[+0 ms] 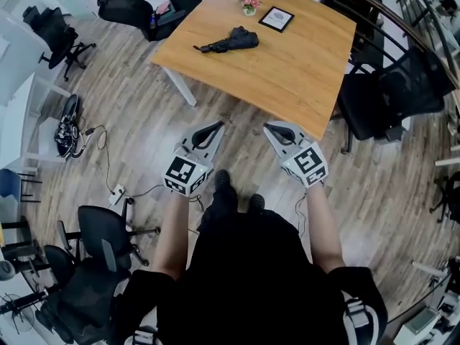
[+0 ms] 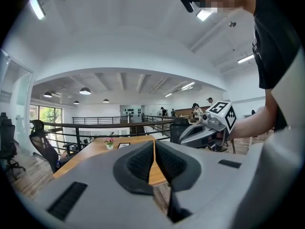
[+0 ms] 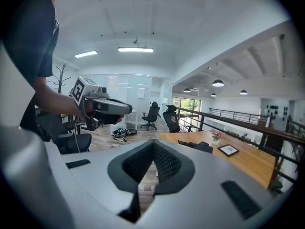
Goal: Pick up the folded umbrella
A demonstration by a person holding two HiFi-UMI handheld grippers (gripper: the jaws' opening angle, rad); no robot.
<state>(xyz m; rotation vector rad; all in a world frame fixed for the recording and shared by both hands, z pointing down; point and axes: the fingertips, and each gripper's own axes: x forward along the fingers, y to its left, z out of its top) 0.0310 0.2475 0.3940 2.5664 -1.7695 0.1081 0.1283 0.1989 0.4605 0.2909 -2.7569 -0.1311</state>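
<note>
A black folded umbrella [image 1: 231, 42] lies on the wooden table [image 1: 287, 70], toward its far left part; in the right gripper view the umbrella [image 3: 198, 146] shows on the tabletop ahead. My left gripper [image 1: 217, 127] and right gripper [image 1: 270, 129] hang side by side over the floor, short of the table's near edge. Both are shut with nothing between their jaws. In the left gripper view the left gripper [image 2: 154, 144] points level toward the table, and the umbrella is not visible there.
A small flower pot [image 1: 249, 6] and a framed picture [image 1: 277, 19] stand at the table's far side. Black office chairs [image 1: 388, 95] flank the table on the right and far left [image 1: 133, 6]. More chairs [image 1: 93, 243], shoes [image 1: 68, 128] and cables lie on the floor at left.
</note>
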